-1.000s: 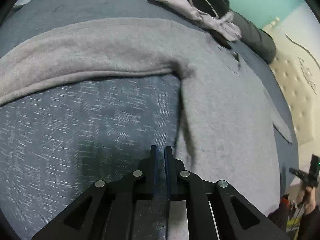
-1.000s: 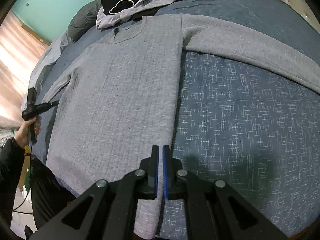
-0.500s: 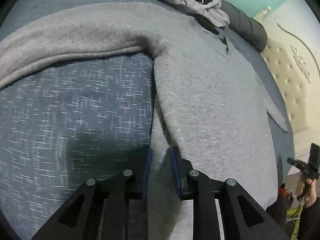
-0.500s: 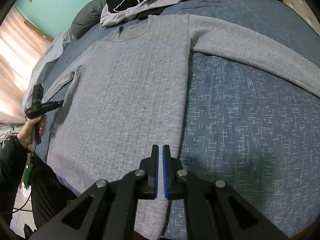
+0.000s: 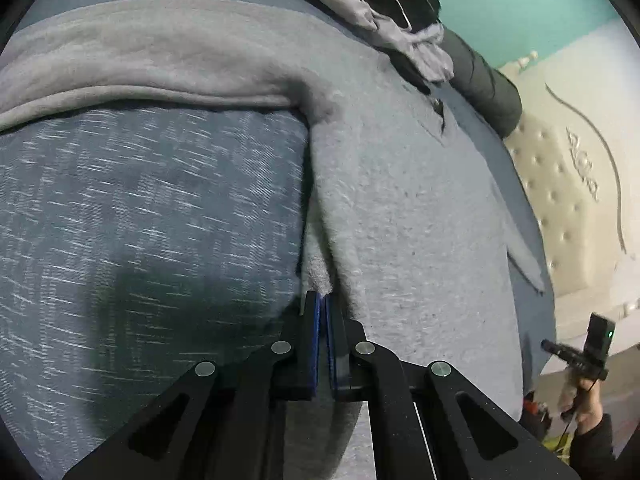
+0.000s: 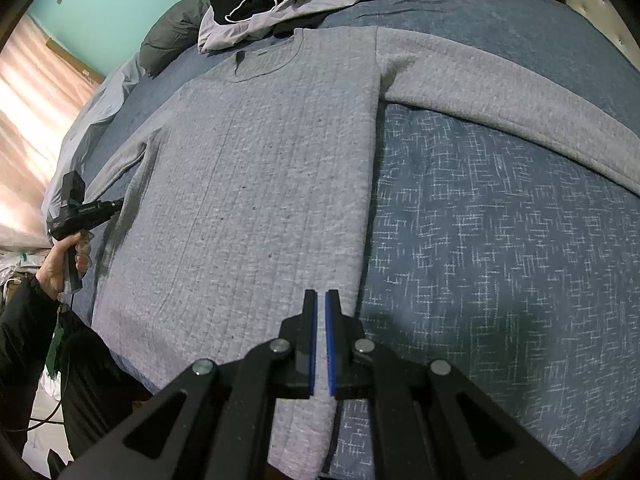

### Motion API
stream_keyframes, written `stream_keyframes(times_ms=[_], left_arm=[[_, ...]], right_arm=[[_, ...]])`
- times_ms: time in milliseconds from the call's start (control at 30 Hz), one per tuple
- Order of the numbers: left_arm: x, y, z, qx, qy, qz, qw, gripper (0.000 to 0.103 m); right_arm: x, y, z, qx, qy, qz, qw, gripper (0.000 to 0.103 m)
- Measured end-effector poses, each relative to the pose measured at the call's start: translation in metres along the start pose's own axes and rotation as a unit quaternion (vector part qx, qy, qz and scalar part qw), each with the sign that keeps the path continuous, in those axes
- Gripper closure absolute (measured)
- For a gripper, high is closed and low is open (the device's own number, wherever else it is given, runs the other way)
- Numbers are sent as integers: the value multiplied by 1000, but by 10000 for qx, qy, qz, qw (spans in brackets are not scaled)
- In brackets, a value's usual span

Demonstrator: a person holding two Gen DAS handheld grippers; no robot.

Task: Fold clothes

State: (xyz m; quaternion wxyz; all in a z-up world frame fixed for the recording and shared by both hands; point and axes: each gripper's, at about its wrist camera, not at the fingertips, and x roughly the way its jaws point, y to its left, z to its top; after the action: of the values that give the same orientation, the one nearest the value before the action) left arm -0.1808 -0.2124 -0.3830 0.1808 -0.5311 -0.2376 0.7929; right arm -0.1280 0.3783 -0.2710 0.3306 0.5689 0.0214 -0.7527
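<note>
A grey long-sleeved sweater (image 6: 256,200) lies flat on the blue bedspread (image 6: 500,240), neck at the far end, one sleeve (image 6: 500,92) stretched out to the right. In the left wrist view the sweater (image 5: 420,220) fills the right half, its sleeve (image 5: 140,64) running off to the left. My left gripper (image 5: 322,300) is shut on the sweater's side edge, and a ridge of cloth rises into the pads. My right gripper (image 6: 320,298) is shut, its tips over the sweater's right edge near the hem. Whether it pinches cloth I cannot tell.
A heap of black and pale lilac clothes (image 6: 280,4) and a dark pillow (image 5: 484,84) lie at the bed's head. A hand holds a black pistol-grip device (image 6: 76,216) beside the bed's left edge. A cream tufted headboard (image 5: 560,200) stands at the right.
The left gripper opened beside the sweater's side edge, slid over it and closed, so the edge now stands pinched between its pads. The right gripper stayed shut in place.
</note>
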Motion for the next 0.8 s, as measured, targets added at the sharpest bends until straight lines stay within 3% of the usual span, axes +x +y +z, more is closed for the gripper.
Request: stream_keyframes(times_ms=[133,200,267,433,567,600,633,700,767,800], left_arm=[[-23,12,-1,-186,-87,-198,9996,96],[-26,6,1,-91,-119,-227,9996,83],[-25,3,1,-54,-116,-290,9995,55],[-31,8,-11,161,65,-142,9997,53],[-18,-3,-12,392,132,-61,9991,55],[-18,-4,-13,430,155,-93,9989,59],[-17,-4,-14,468,176,-118,9987,71],[-18,-8,-13,576,172,-62,9982,77],[-22,-10,-11,675,138,-5,9976,100],[-25,-9,-8,675,98,59,9977,100]], right_arm=[[1,1,-1,-18,12,-11,10000,100],[2,2,-1,-18,7,-10,10000,100],[2,4,-2,-13,-7,5,10000,100],[4,8,-2,-66,-1,26,10000,100],[4,6,-3,-48,16,9,10000,100],[4,5,-4,-33,23,2,10000,100],[4,4,-4,-21,28,-3,10000,100],[4,2,-6,-7,32,-10,10000,100],[5,1,-7,6,40,-11,10000,100],[5,0,-7,14,44,-7,10000,100]])
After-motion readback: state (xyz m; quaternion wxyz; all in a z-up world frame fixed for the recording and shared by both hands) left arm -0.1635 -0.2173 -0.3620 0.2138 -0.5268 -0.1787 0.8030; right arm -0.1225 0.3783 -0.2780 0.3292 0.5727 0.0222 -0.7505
